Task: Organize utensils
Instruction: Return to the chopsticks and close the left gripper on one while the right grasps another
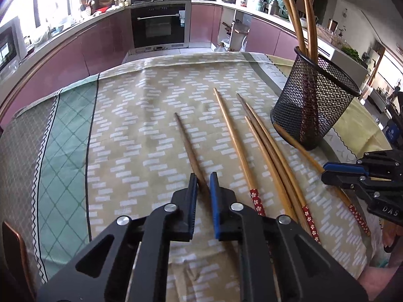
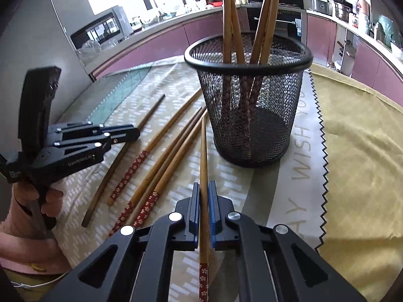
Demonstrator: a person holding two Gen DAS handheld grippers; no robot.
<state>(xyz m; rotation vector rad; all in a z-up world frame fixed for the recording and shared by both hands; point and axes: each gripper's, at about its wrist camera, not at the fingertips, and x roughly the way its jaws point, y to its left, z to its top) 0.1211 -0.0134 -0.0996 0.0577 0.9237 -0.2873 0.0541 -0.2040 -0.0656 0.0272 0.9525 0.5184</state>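
This is a kitchen with pink cupboards and a black oven (image 1: 158, 25) at the back. In front is a table with a patterned cloth (image 1: 141, 105) on it.

From the left wrist camera, a black mesh cup (image 1: 314, 100) stands on the cloth at the right. It leans in this view, which may only be the bendy lens. Four chopsticks (image 1: 308, 22) stand in it already, so that part looks done. More chopsticks lie flat on the cloth. A plain dark chopstick (image 1: 187, 143) lies alone in the middle. The left gripper (image 1: 203, 188) is down at it, one finger on each side. The jaws are a little apart, and they do not look squeezed on it yet. Next to it are four more sticks (image 1: 254, 146), some with red flower ends. The right gripper (image 1: 327, 170) is at the far right, over one more stick.

From the right wrist camera, the mesh cup (image 2: 248, 95) is just ahead with the four sticks (image 2: 228, 25) standing inside. The right gripper (image 2: 204, 193) has a light chopstick (image 2: 203, 156) between its jaws. The jaws are close together and look pressed on it. Its tip points at the bottom of the cup. The left gripper (image 2: 136, 133) is at the left, over the dark chopstick (image 2: 148, 113).

I think the job is not yet half done. About six sticks are not in the cup yet, counting the held one.
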